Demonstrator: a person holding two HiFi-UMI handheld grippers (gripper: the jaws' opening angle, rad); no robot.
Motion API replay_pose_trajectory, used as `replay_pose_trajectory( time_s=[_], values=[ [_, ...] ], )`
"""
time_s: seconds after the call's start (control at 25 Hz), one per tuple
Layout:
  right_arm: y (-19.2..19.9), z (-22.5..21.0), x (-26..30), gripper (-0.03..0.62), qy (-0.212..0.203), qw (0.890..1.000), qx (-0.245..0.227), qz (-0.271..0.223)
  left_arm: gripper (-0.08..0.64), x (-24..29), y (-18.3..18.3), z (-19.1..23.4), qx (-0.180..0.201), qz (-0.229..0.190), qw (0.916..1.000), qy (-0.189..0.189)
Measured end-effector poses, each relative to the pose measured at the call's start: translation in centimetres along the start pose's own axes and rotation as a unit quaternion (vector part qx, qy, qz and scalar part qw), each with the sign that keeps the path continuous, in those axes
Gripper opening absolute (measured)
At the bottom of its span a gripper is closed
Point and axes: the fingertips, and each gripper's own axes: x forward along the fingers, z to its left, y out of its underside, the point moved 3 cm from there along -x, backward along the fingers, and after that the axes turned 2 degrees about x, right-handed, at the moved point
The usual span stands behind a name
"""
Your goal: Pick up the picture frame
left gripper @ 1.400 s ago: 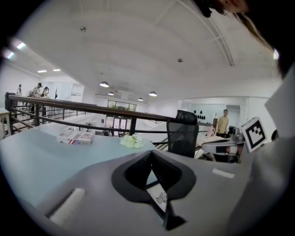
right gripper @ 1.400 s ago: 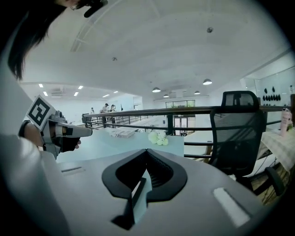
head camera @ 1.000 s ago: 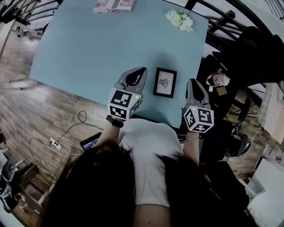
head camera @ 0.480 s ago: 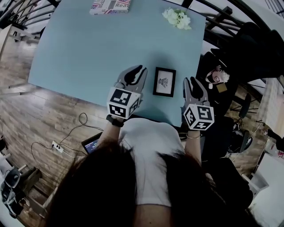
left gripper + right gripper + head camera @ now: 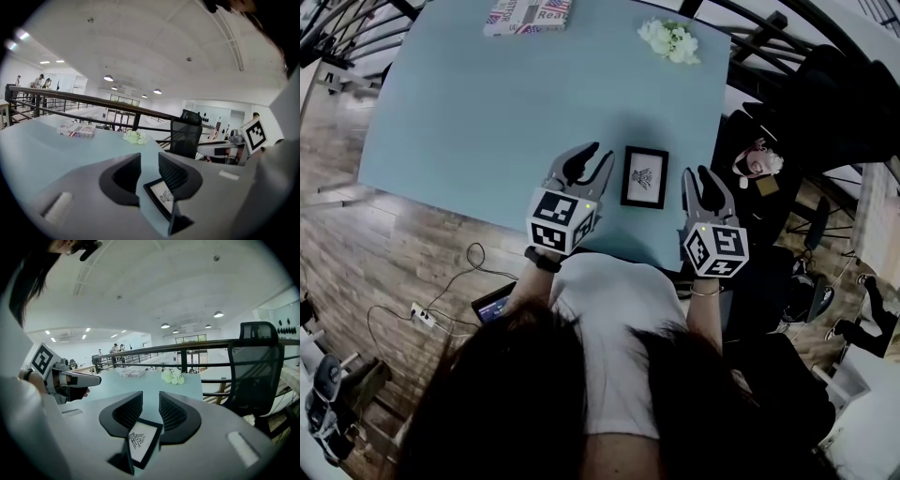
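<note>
A small black picture frame (image 5: 644,176) with a white print lies flat on the light blue table (image 5: 487,112), close to its near edge. My left gripper (image 5: 594,153) hovers just left of the frame, apart from it, jaws open and empty. On the frame's other side my right gripper (image 5: 696,174) is open too; its jaws have just been opening, with nothing between them. In the left gripper view the frame (image 5: 162,197) shows below that gripper (image 5: 149,164), partly hidden by the right jaw. The right gripper view has the frame (image 5: 140,440) under its own gripper (image 5: 151,401).
A printed book (image 5: 528,14) and a bunch of white flowers (image 5: 670,40) lie at the table's far edge. A black office chair (image 5: 260,366) and a railing stand beyond the table's right side. Cables and a power strip (image 5: 420,314) lie on the wooden floor at left.
Both grippers' jaws have gone from shut to open. The hands have stayed nearly where they were beside the frame.
</note>
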Motion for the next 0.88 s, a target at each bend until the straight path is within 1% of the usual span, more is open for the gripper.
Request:
replay_pose_trajectory(
  time_s=[0.24, 0.44, 0.64, 0.88],
  values=[
    [1.0, -0.2, 0.5, 0.087, -0.001, 1.000, 0.010, 0.019, 0.124, 1.1, 1.4, -0.7, -0.029, 0.025, 0.9991, 0.020],
    [2.5, -1.0, 1.1, 0.087, -0.002, 0.999, 0.025, 0.045, 0.124, 2.6, 3.4, -1.1, -0.052, 0.056, 0.9965, 0.031],
    [4.5, -1.6, 1.6, 0.089, -0.004, 0.996, 0.040, 0.076, 0.124, 3.6, 5.5, -1.2, -0.075, 0.086, 0.9926, 0.041],
    [7.0, -2.1, 2.6, 0.106, -0.010, 0.992, 0.071, 0.108, 0.129, 4.9, 8.1, -1.4, -0.102, 0.122, 0.9857, 0.055]
  ],
)
